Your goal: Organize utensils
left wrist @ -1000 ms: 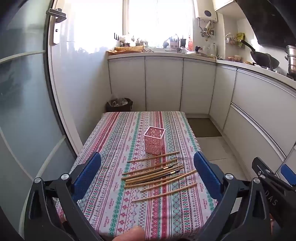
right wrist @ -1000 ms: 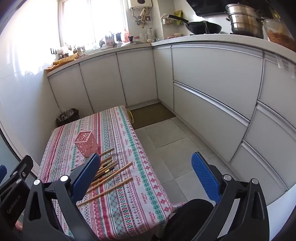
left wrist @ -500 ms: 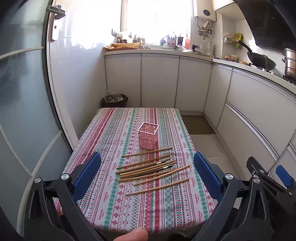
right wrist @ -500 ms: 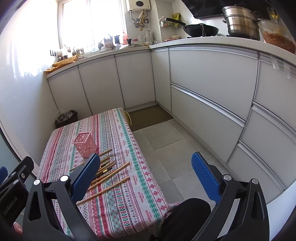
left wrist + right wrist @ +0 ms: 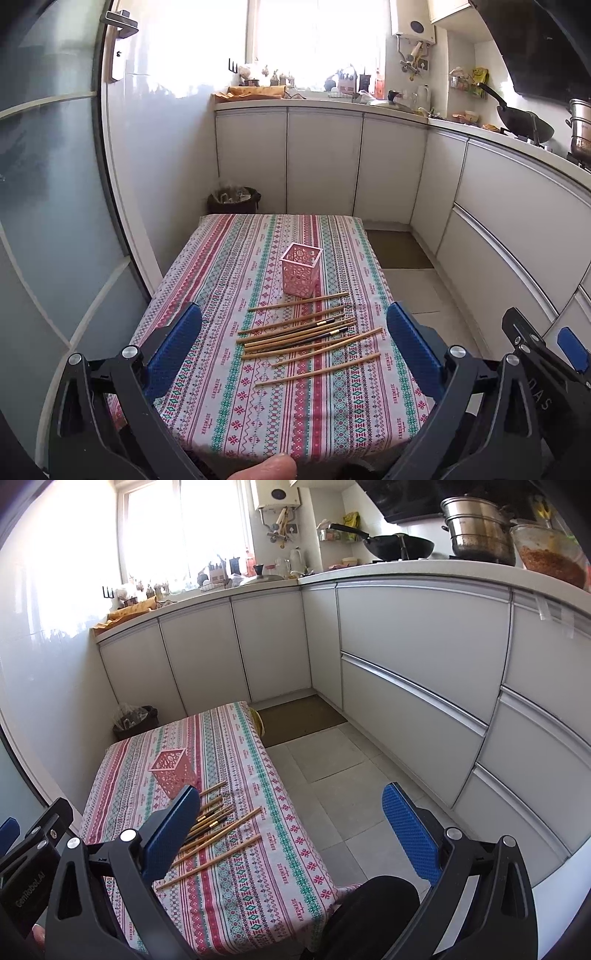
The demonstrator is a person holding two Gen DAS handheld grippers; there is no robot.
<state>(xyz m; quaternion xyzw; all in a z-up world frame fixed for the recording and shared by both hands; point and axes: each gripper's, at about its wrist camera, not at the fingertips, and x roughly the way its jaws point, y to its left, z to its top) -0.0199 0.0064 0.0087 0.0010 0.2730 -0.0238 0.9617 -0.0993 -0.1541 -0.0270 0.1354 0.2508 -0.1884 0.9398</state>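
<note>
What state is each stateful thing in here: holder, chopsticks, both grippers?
pink holder: upright, empty as far as visible.
chopsticks: lying loose on the tablecloth, none in the holder.
left gripper: open, holding nothing.
right gripper: open, holding nothing.

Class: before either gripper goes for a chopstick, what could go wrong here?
1. The chopsticks lie bunched and overlapping, so a gripper may lift two or scatter the rest.
2. The holder looks light and stands close behind them; a bump could tip it.
3. The nearest chopstick lies near the table edge and might roll off.
</note>
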